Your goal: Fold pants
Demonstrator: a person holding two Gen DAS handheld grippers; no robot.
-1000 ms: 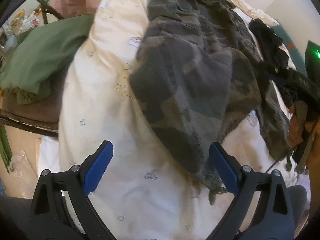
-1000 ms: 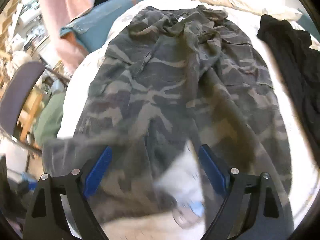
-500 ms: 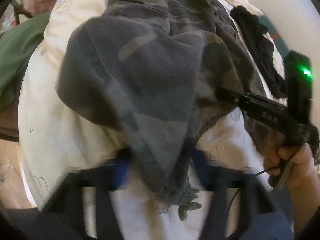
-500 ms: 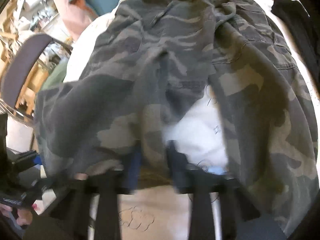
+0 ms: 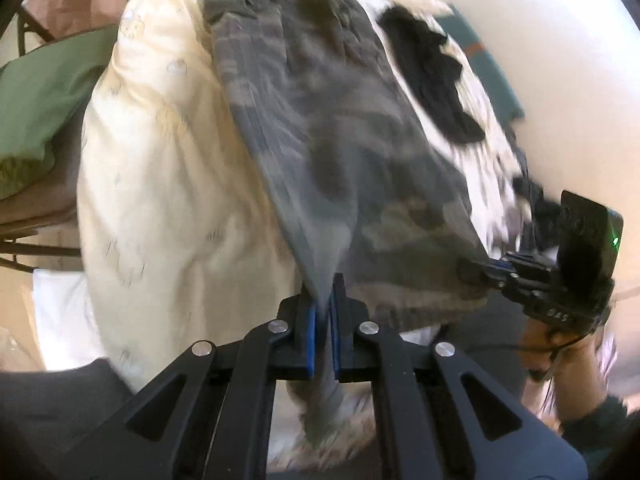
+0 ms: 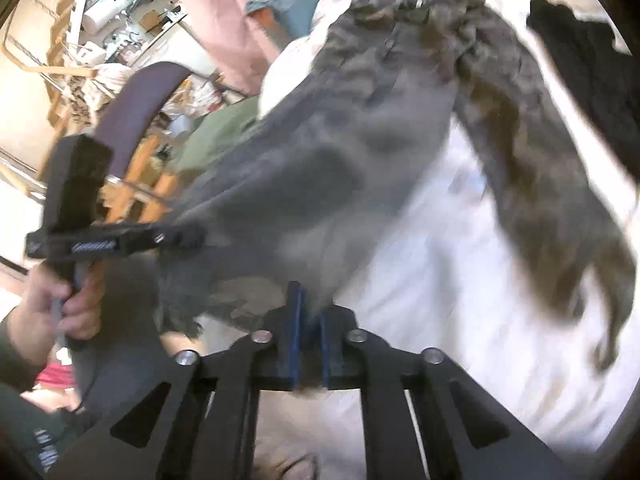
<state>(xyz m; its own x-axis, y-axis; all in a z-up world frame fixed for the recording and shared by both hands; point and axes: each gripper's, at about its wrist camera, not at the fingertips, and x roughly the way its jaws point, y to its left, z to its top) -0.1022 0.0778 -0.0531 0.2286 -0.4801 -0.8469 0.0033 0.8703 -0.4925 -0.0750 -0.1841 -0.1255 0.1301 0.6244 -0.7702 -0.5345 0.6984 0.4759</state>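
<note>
The camouflage pants (image 5: 340, 140) lie along the cream bed cover (image 5: 160, 160), one leg lifted at its hem. My left gripper (image 5: 324, 312) has its jaws closing tight on that hem, with cloth pinched between the blue pads. In the right wrist view my right gripper (image 6: 310, 320) is likewise closing on the same leg's hem (image 6: 340, 180), fabric between its pads. Each gripper shows in the other's view: the right gripper (image 5: 472, 272) at the far corner of the hem, the left gripper (image 6: 196, 236) at the left. The other leg (image 6: 560, 200) trails loose over the bed.
A black garment (image 5: 432, 72) lies on the bed beyond the pants. Green cloth (image 5: 40, 92) rests on a chair left of the bed, near a purple chair back (image 6: 136, 108). A person's hand (image 6: 52, 304) holds the left gripper's handle. Cluttered shelves stand beyond.
Both grippers went from wide open to shut on the hem of one pant leg. They have lifted it off the bed and moved it left, stretching the hem between them.
</note>
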